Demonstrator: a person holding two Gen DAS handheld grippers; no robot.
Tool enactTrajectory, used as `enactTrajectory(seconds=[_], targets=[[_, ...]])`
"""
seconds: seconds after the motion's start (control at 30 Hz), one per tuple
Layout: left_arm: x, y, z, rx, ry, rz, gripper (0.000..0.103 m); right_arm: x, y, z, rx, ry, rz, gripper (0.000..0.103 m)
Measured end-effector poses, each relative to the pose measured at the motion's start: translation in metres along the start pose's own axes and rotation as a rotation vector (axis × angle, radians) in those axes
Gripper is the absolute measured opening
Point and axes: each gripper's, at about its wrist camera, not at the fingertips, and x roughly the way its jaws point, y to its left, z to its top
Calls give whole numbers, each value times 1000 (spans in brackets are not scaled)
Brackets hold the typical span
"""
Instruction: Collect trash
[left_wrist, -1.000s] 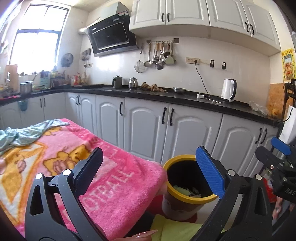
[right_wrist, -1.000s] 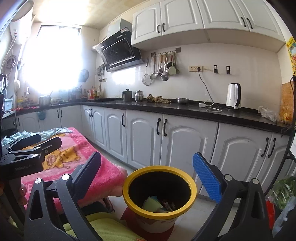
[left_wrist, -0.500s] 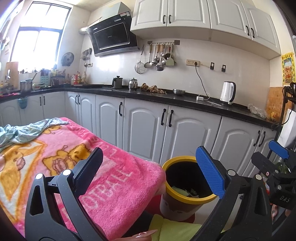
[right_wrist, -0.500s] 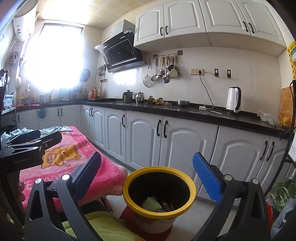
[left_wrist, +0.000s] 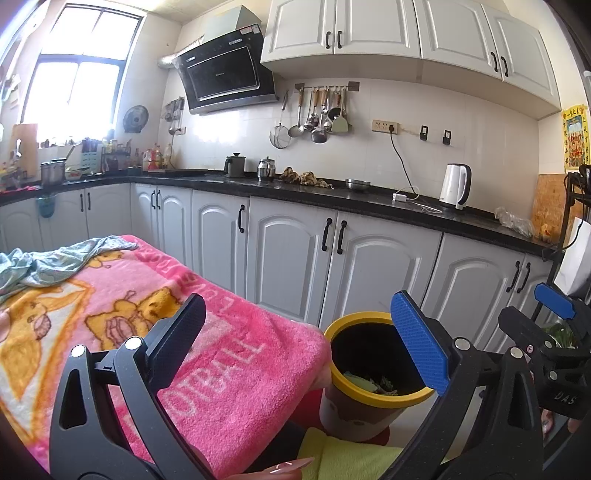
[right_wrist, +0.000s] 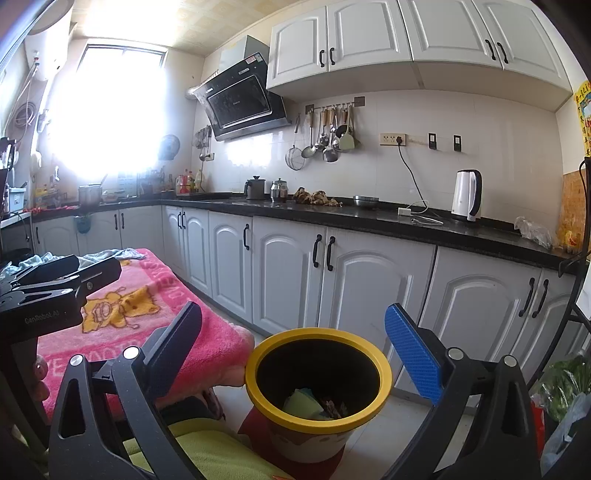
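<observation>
Both grippers are spread wide with nothing between the fingers. The left gripper (left_wrist: 297, 338) hangs over the edge of the pink blanket (left_wrist: 221, 369), one black pad and one blue pad far apart, touching nothing. The right gripper (right_wrist: 293, 345) is the same deal, wide and empty, and from its own camera it frames the trash bin (right_wrist: 317, 413) right between the fingers. In the left wrist view the right gripper shows at the far right edge, and in the right wrist view the left one pokes in from the left over the blanket.

The trash bin stands upright on the floor, mouth facing up, yellow rim around a black inside, sitting on something red. It's just beside the blanket-covered table corner, the rim about touching the pink fabric. Inside there's some trash (right_wrist: 314, 402) at the bottom: a pale green-yellow bit and darker scraps, too small to tell exactly what.

The blanket has yellow cartoon characters and white lettering, with a light blue-green cloth (left_wrist: 48, 262) bunched at its far end. Behind is a kitchen: white cabinets, black countertop (left_wrist: 332, 195), a white kettle (left_wrist: 456, 186), hanging utensils, a black range hood, a bright window on the left.
</observation>
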Motion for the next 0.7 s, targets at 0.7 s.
enactTrajectory(seconds=[0.7], targets=[[-1,1,1,-2,-6,0,92,0,0,1,2,1,-1,97]])
